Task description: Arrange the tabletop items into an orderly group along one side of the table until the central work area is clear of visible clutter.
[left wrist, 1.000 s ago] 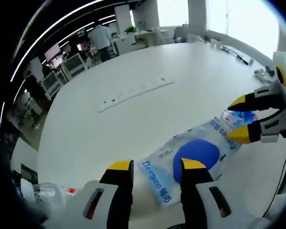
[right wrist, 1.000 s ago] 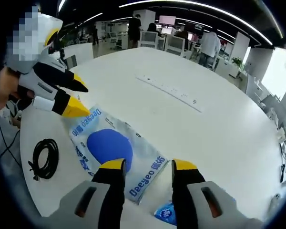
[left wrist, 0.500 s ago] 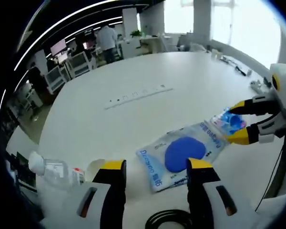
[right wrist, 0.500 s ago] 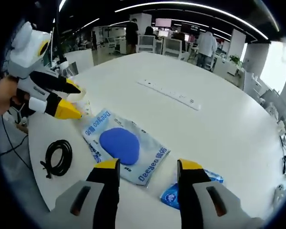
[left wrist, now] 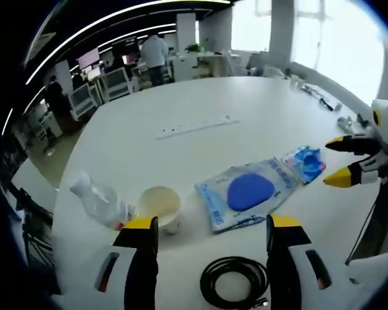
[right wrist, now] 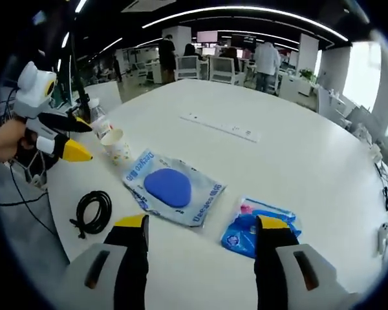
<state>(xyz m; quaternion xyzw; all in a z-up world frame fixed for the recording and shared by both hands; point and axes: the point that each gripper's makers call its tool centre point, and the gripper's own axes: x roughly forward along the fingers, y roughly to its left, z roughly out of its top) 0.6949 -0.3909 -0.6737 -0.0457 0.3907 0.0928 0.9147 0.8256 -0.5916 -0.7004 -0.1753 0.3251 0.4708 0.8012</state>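
Paper cup (left wrist: 160, 206) stands beside lying plastic bottle (left wrist: 100, 201).

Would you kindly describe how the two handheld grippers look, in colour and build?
Both match: the left gripper and right gripper have grey bodies, black jaws and yellow tips. Side on, the left gripper has a white rounded head with a yellow ring, and a thin black cable hangs beneath it.
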